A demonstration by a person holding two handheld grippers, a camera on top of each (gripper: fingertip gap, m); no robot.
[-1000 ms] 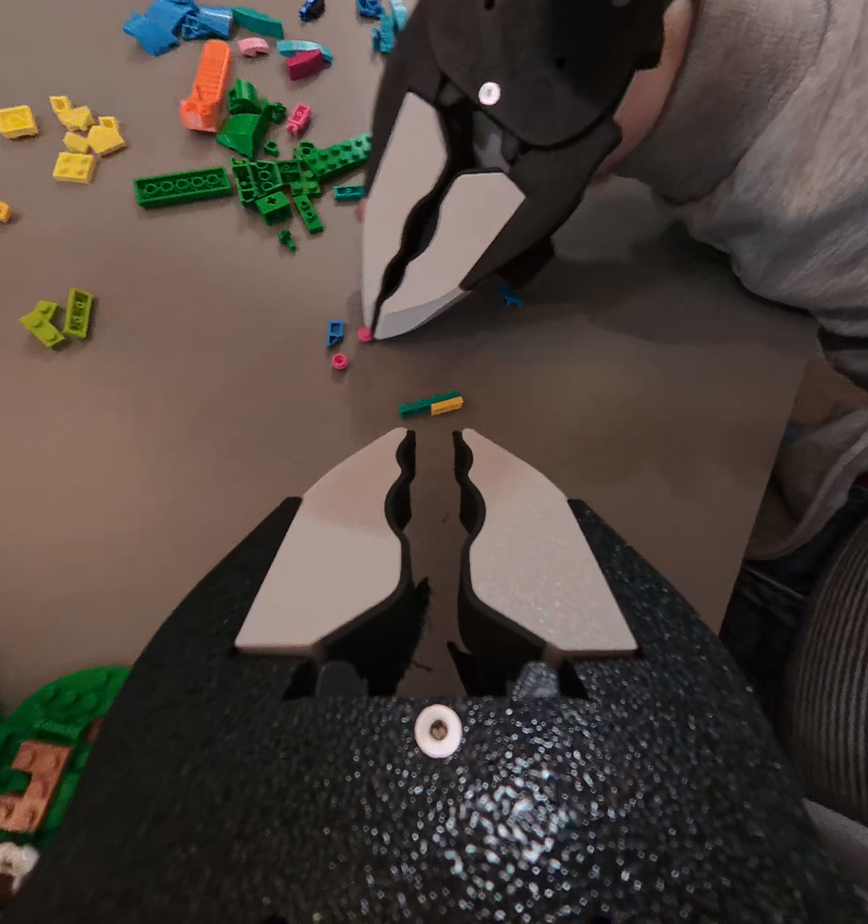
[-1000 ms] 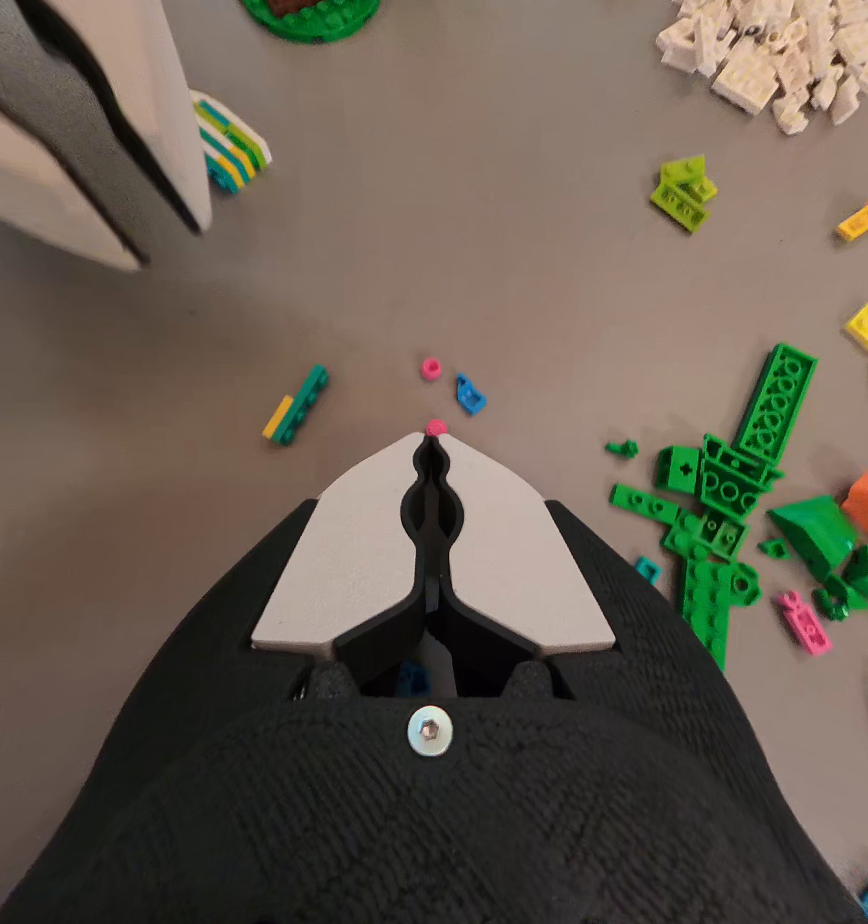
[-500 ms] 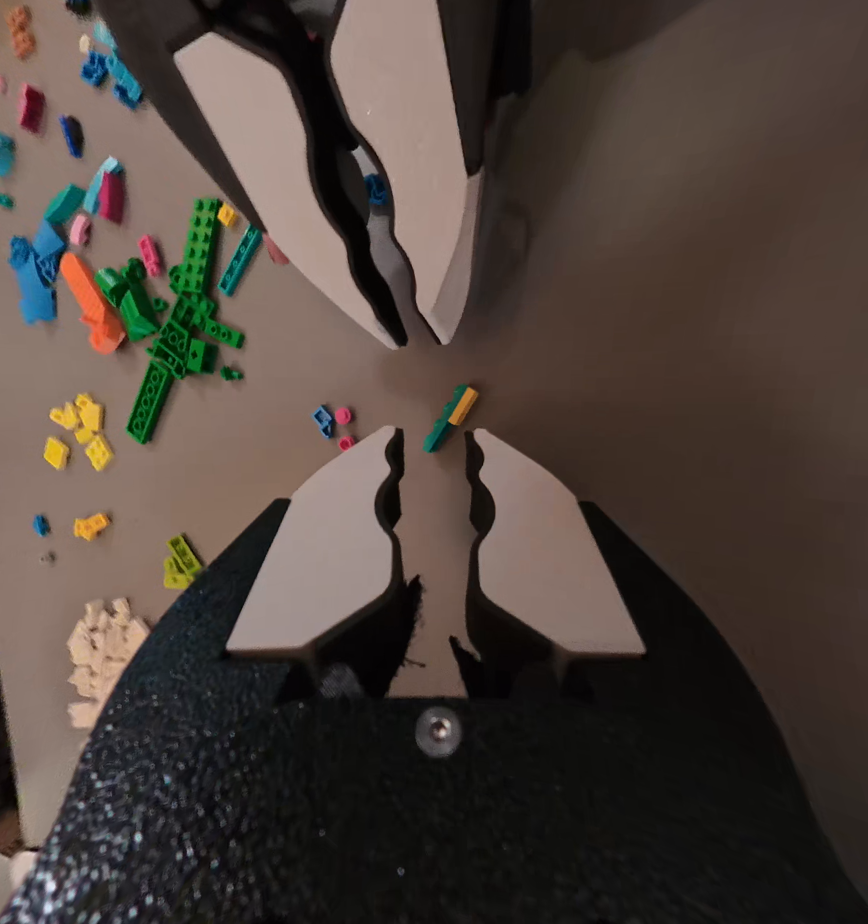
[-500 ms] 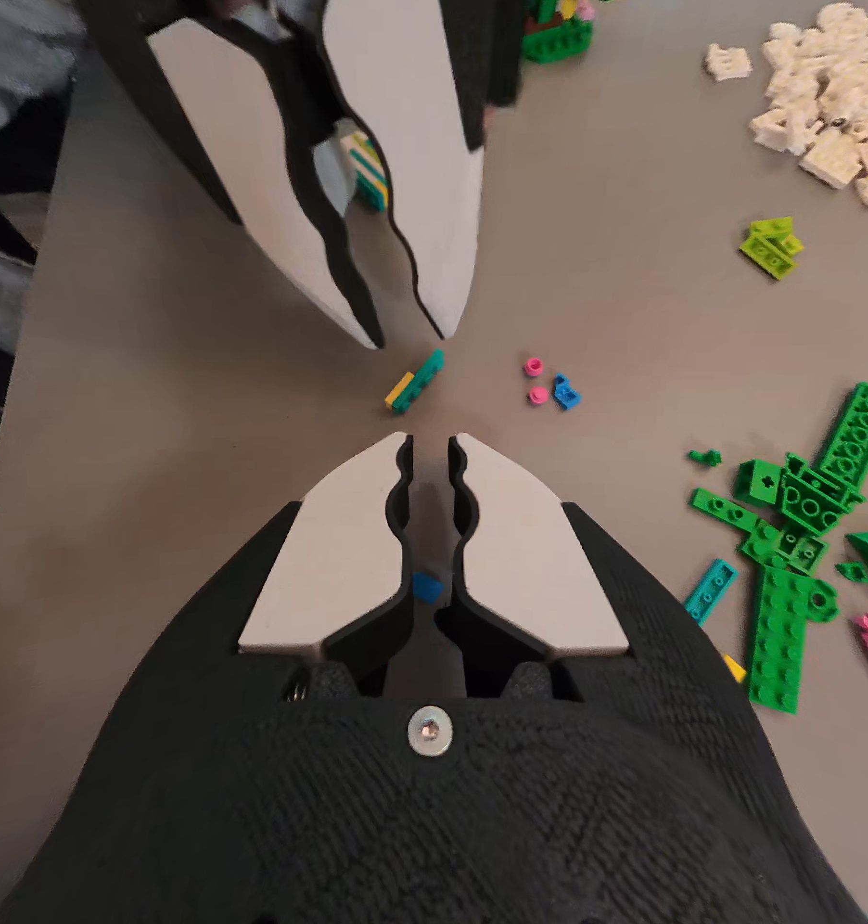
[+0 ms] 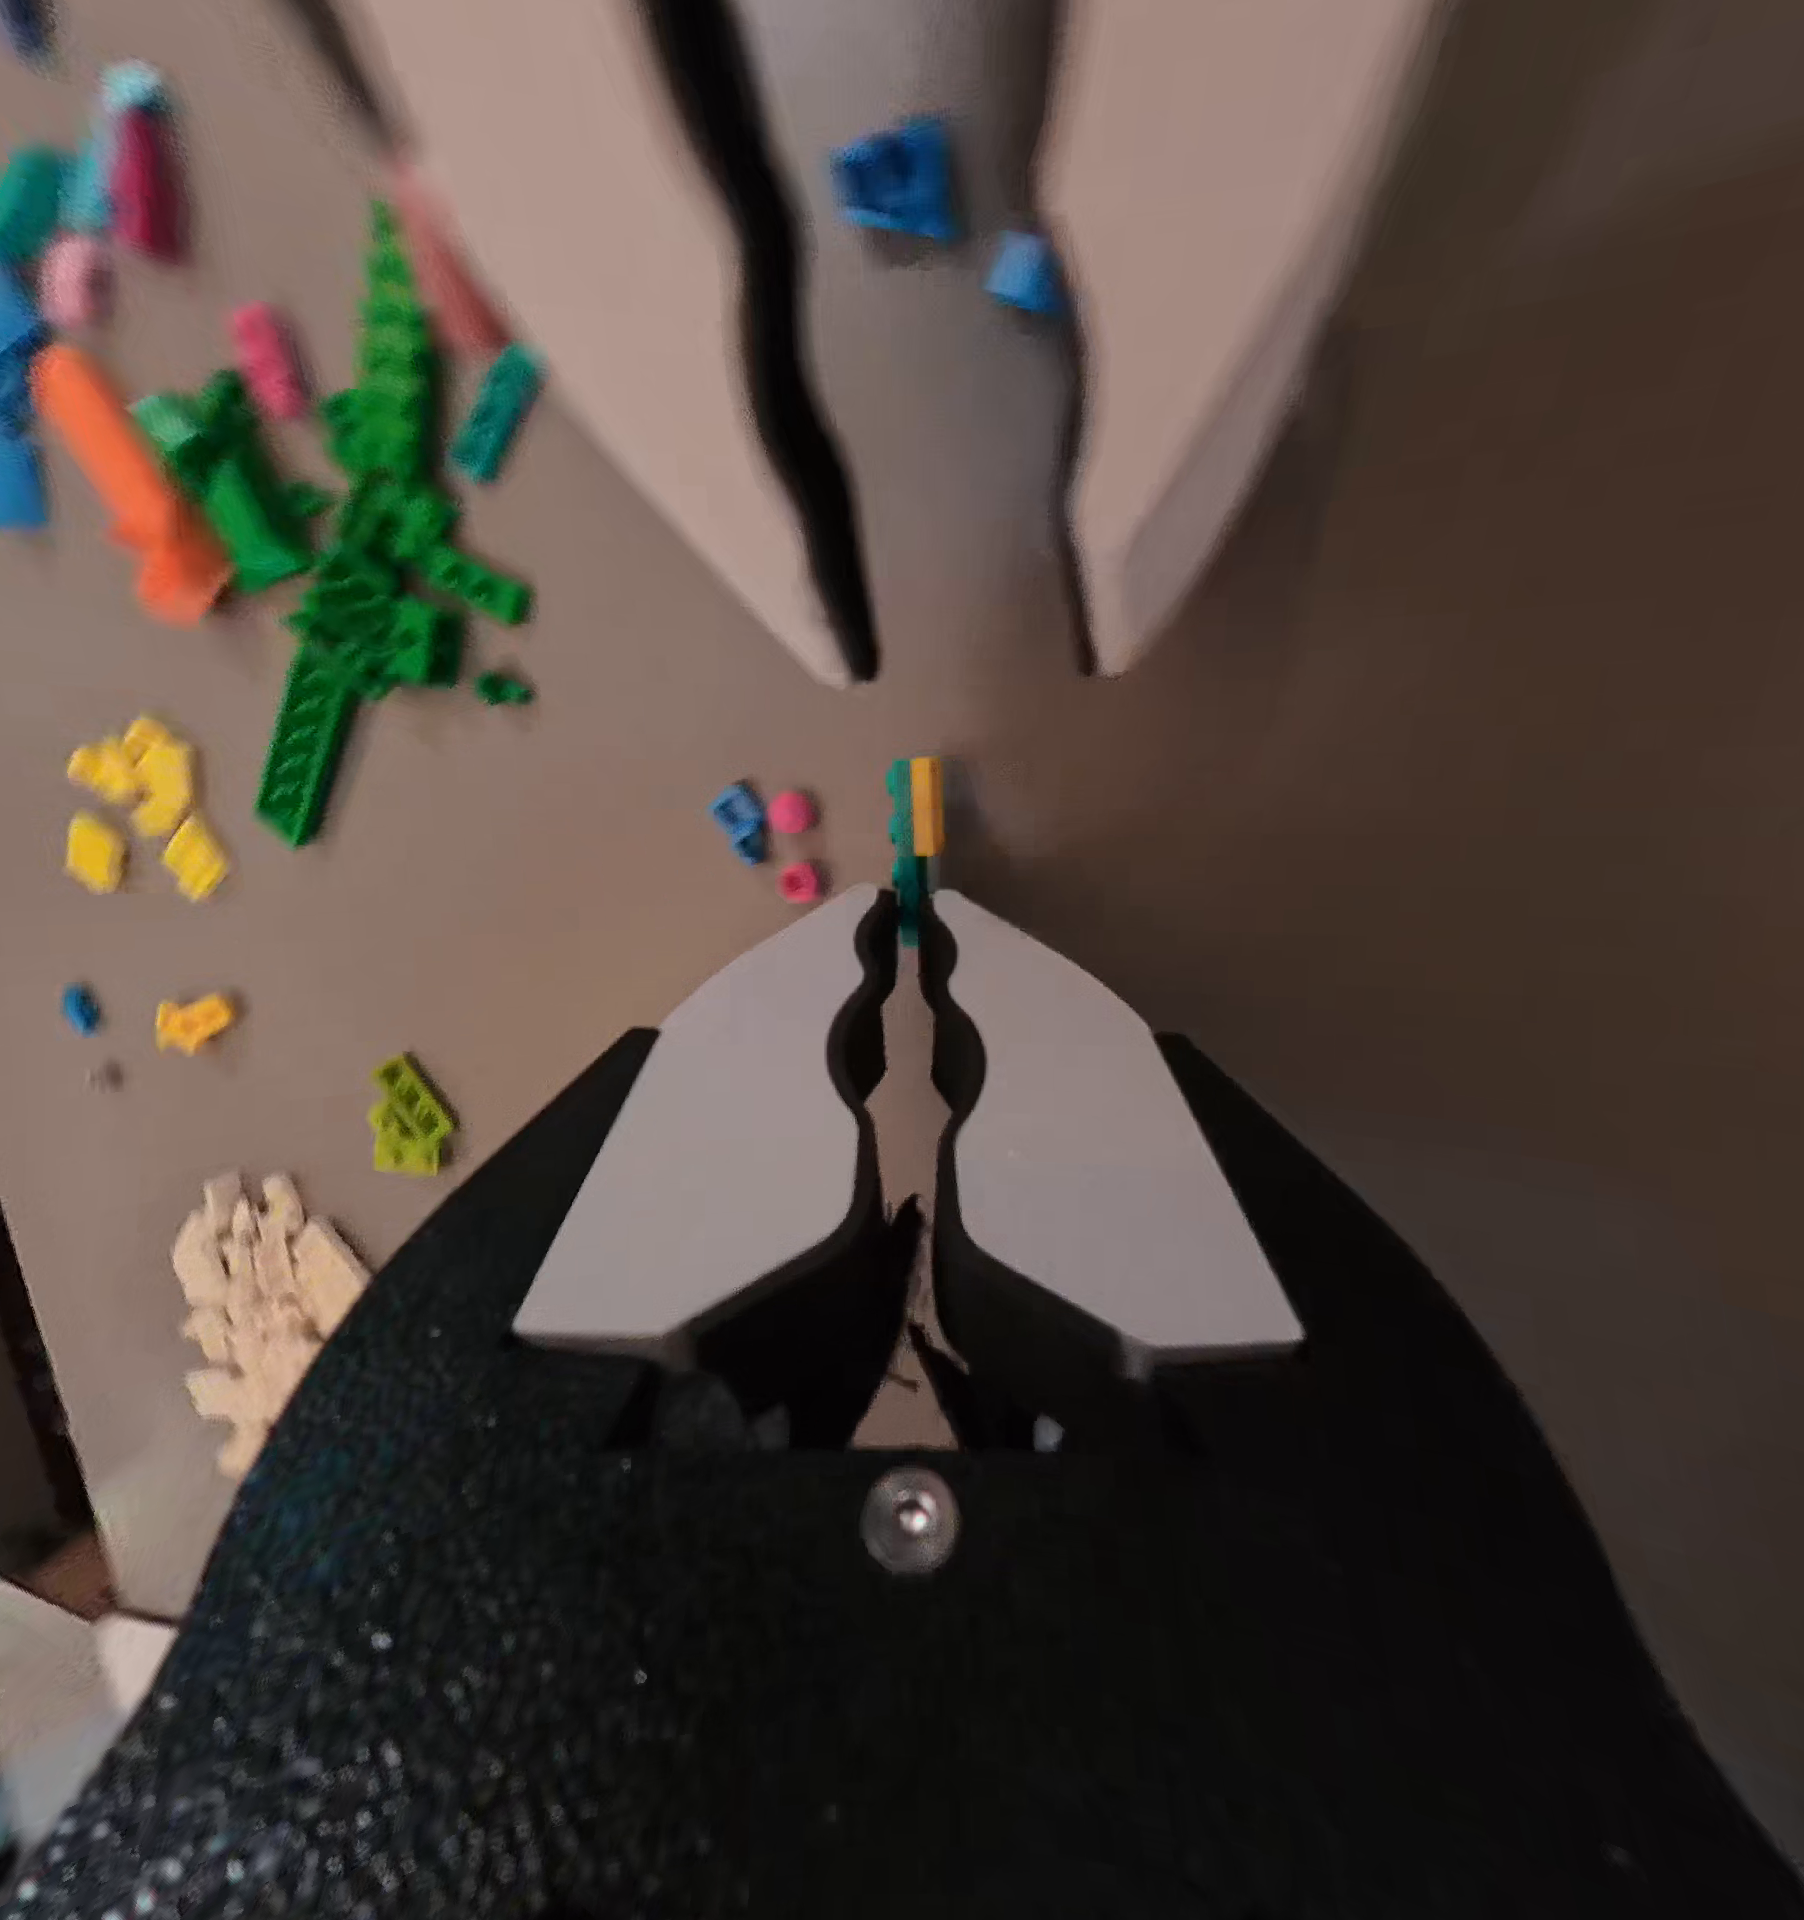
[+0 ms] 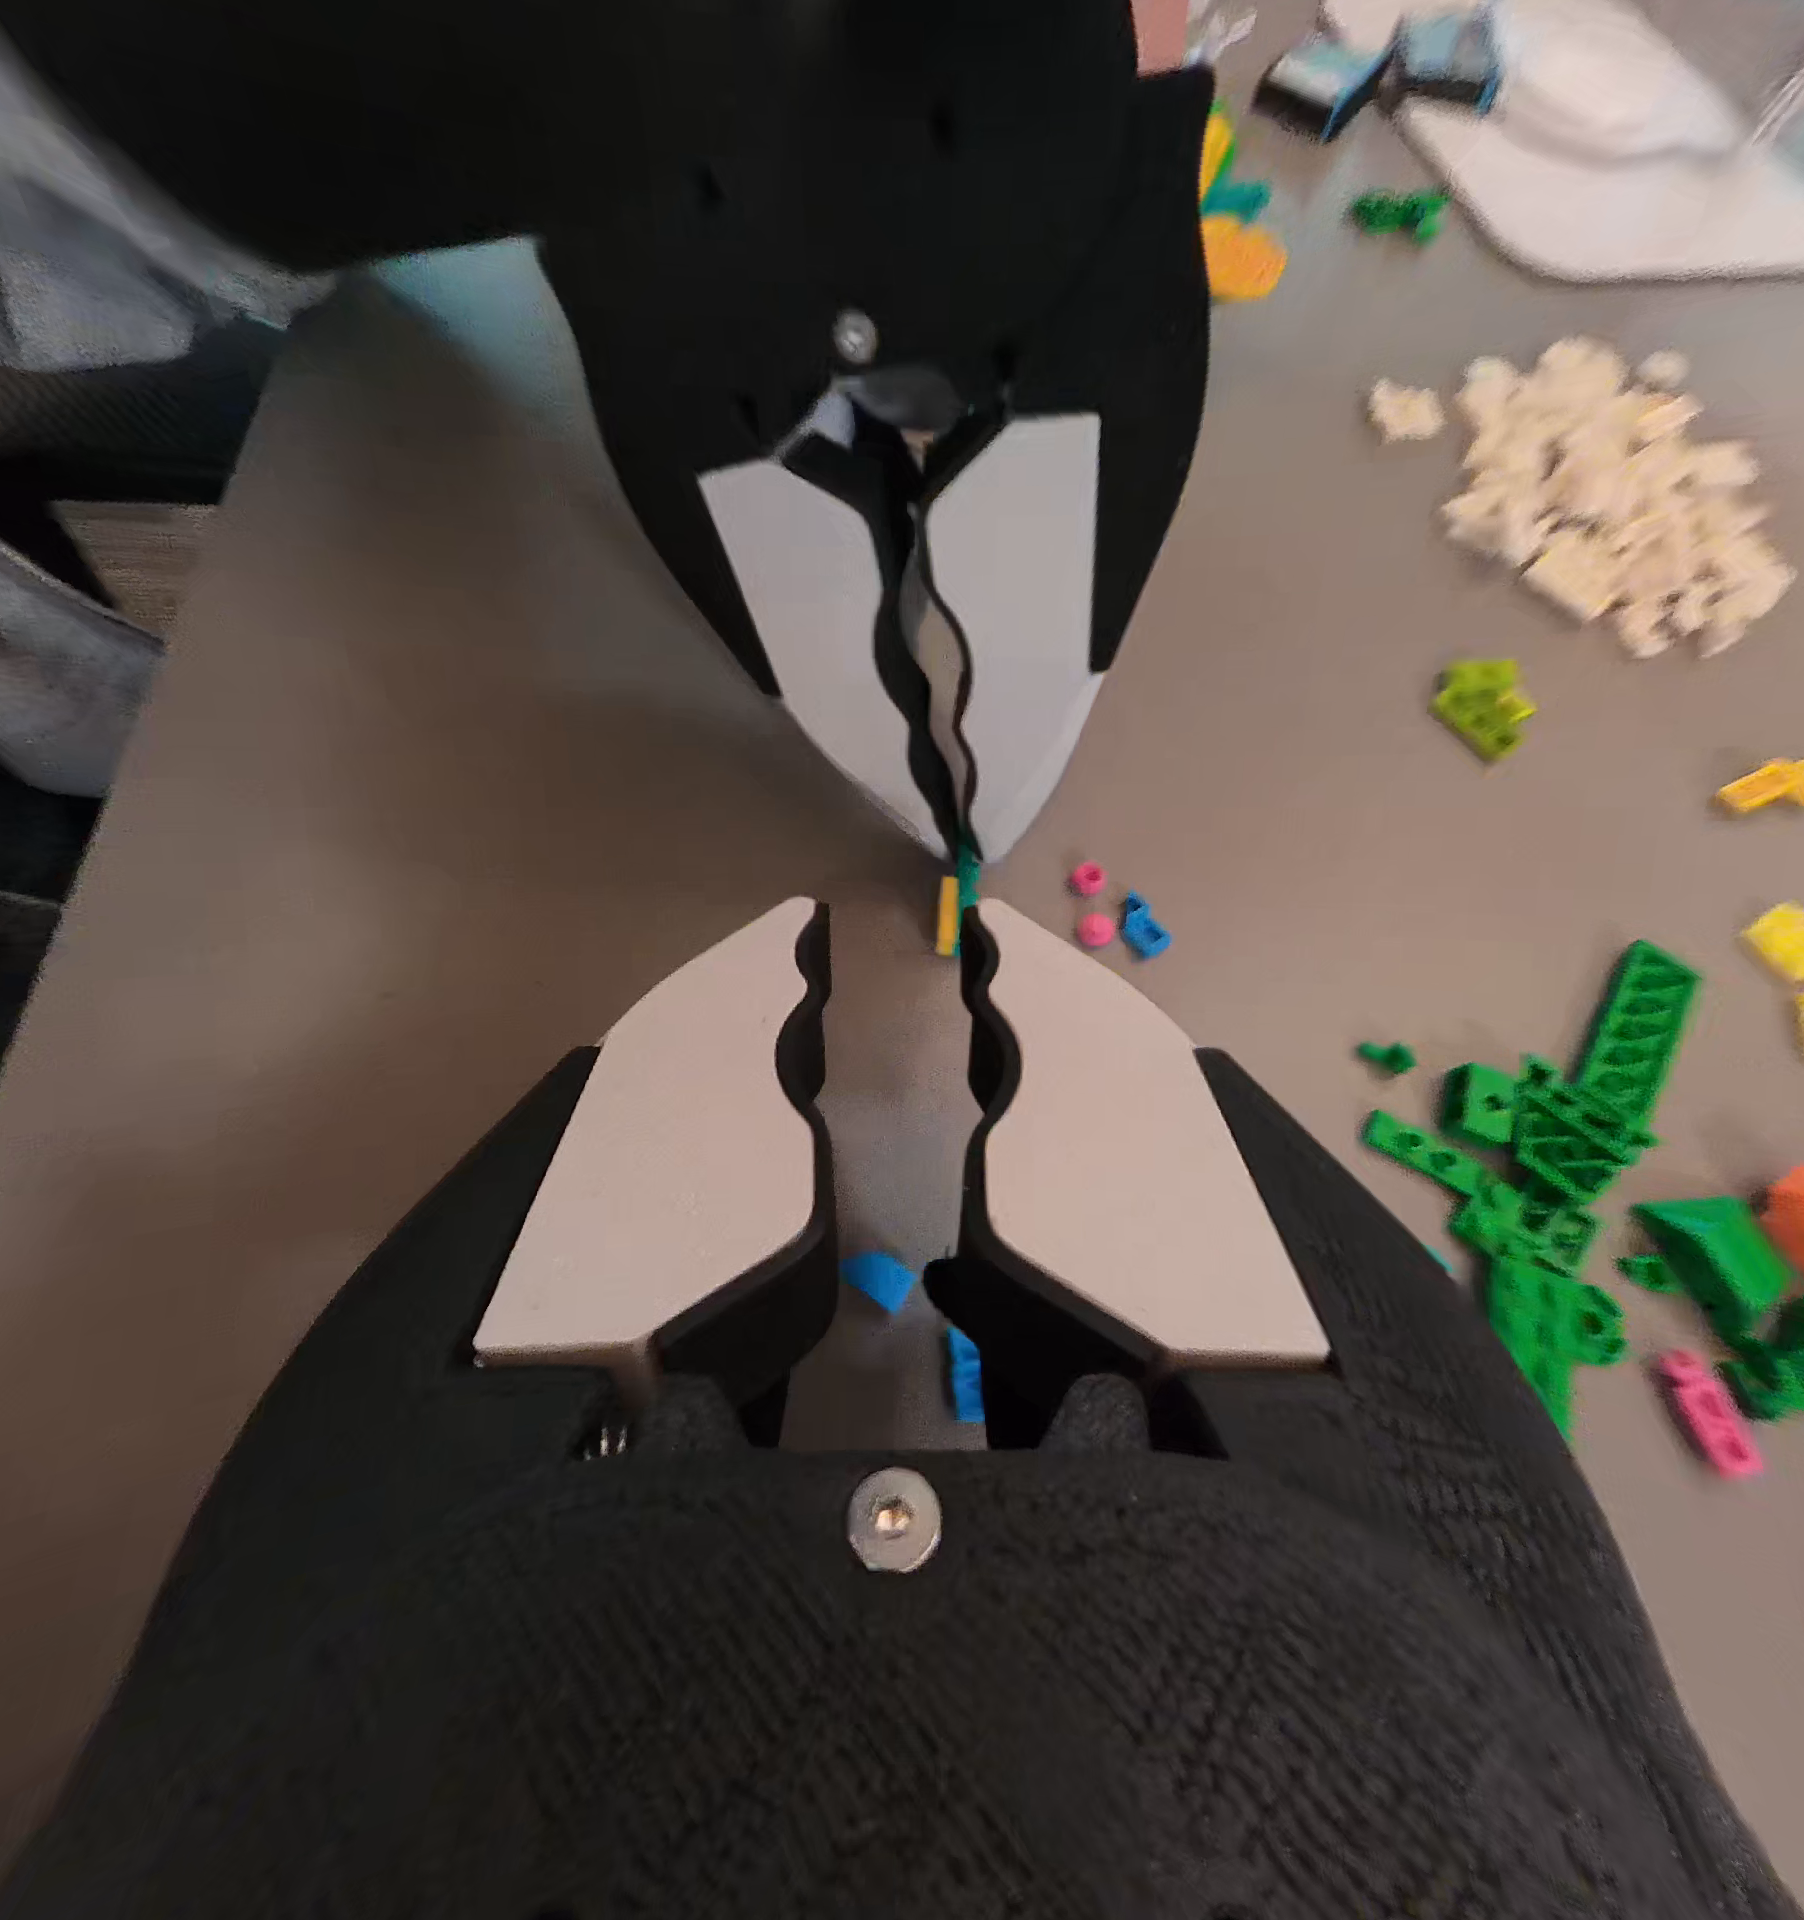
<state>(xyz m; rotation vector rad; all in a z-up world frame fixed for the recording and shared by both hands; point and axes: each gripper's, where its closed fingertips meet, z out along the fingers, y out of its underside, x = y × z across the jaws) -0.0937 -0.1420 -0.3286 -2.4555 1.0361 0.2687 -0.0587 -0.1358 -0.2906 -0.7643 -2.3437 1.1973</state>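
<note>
Pinching the teal end of a teal-and-yellow brick strip [image 5: 919, 831], the left gripper [image 5: 913, 906] is almost closed, both pads pressed on the strip. The right gripper [image 6: 896, 914] faces it with jaws apart; its right fingertip [image 6: 991, 925] lies against the strip's yellow end, the other pad stands clear, and nothing is held. Landmark: the strip, at the centre of a grey-brown table [image 6: 462, 727]. Just beside it lie two pink studs [image 6: 1090, 904] and a blue piece [image 6: 1145, 925]. Farther off are green bricks [image 6: 1563, 1132], yellow bricks [image 5: 150, 810], lime bricks [image 6: 1485, 707] and a cream pile [image 6: 1604, 509]. A white cloth [image 6: 1604, 135] lies at the table's far edge.
</note>
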